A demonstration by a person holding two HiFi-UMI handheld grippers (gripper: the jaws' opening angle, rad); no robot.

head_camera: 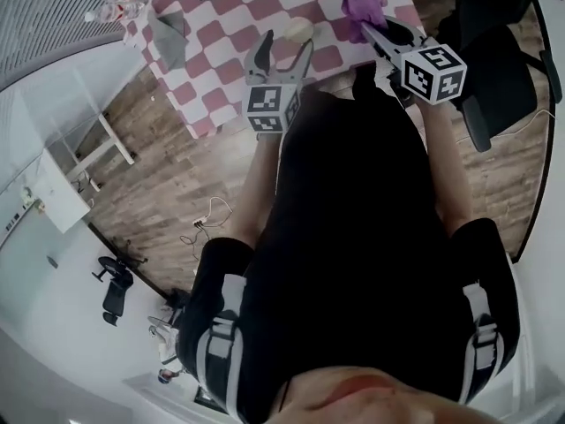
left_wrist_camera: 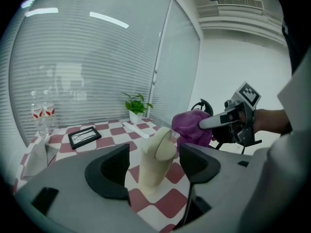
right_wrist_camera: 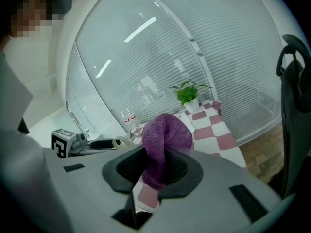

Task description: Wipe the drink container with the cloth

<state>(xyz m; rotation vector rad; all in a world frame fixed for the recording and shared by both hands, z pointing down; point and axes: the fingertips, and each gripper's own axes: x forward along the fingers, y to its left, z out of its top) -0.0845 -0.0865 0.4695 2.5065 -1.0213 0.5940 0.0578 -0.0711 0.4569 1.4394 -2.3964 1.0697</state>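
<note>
Gripping cloth (right_wrist_camera: 165,135), right tool (right_wrist_camera: 160,168) reaches toward table (head_camera: 247,9).

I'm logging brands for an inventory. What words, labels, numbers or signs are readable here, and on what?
No text is readable.
Red labels on the two clear plastic bottles: too blurred to read.
Black-and-white marker cubes on the left gripper and right gripper: square patterns only, no words.

The cup (left_wrist_camera: 156,161) faces the left gripper's (head_camera: 284,53) spread jaws, with gaps on both sides. Just right of the cup, the cloth (left_wrist_camera: 191,126) blocks passage. Left of the cup, the table (left_wrist_camera: 116,130) lies bare up to the frame (left_wrist_camera: 84,137).
</note>
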